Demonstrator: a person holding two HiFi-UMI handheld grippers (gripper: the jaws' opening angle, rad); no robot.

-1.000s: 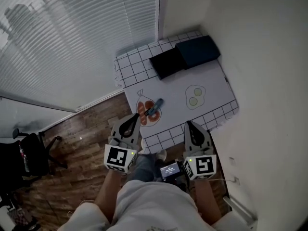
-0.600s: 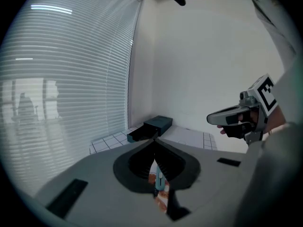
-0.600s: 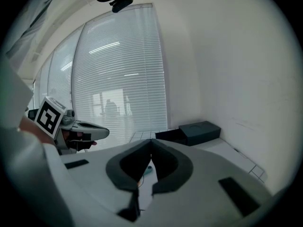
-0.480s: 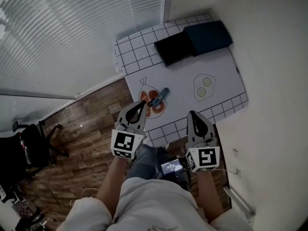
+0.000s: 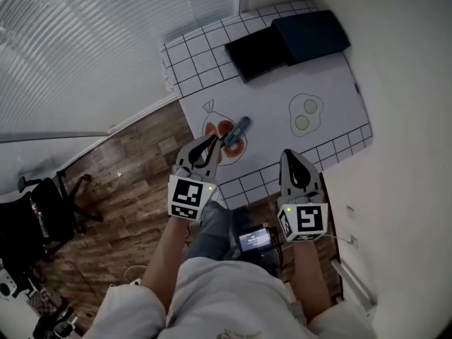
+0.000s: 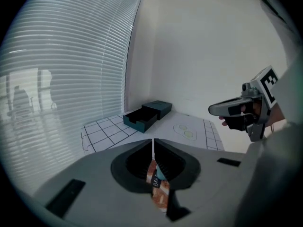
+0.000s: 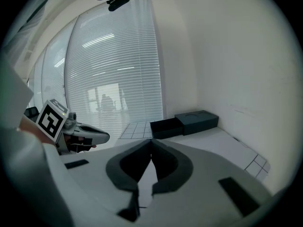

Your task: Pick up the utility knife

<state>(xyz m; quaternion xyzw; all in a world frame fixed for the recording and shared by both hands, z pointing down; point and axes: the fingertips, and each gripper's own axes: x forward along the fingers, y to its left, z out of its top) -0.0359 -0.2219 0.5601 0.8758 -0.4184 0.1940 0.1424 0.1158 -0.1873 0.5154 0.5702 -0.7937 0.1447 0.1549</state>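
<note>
The utility knife (image 5: 237, 128), blue with a dark end, lies slanted on an orange drawing on the white gridded tablecloth (image 5: 282, 90). My left gripper (image 5: 212, 142) hangs just short of the knife's near end, jaws shut and empty. In the left gripper view a sliver of the blue knife (image 6: 160, 174) and the orange print show below the closed left gripper (image 6: 152, 140). My right gripper (image 5: 291, 155) hovers over the table's near edge, right of the knife. Its jaws meet at the tip of the right gripper (image 7: 151, 140), with nothing in them.
An open dark box (image 5: 286, 41) sits at the table's far end, near the wall. A fried-egg drawing (image 5: 305, 113) is printed right of the knife. Window blinds run along the left, with wood floor (image 5: 134, 168) and an office chair (image 5: 42, 217) below them.
Both grippers have come down and forward toward the table. The left gripper's tip is now close to the knife's near end. Both jaws stayed shut.
</note>
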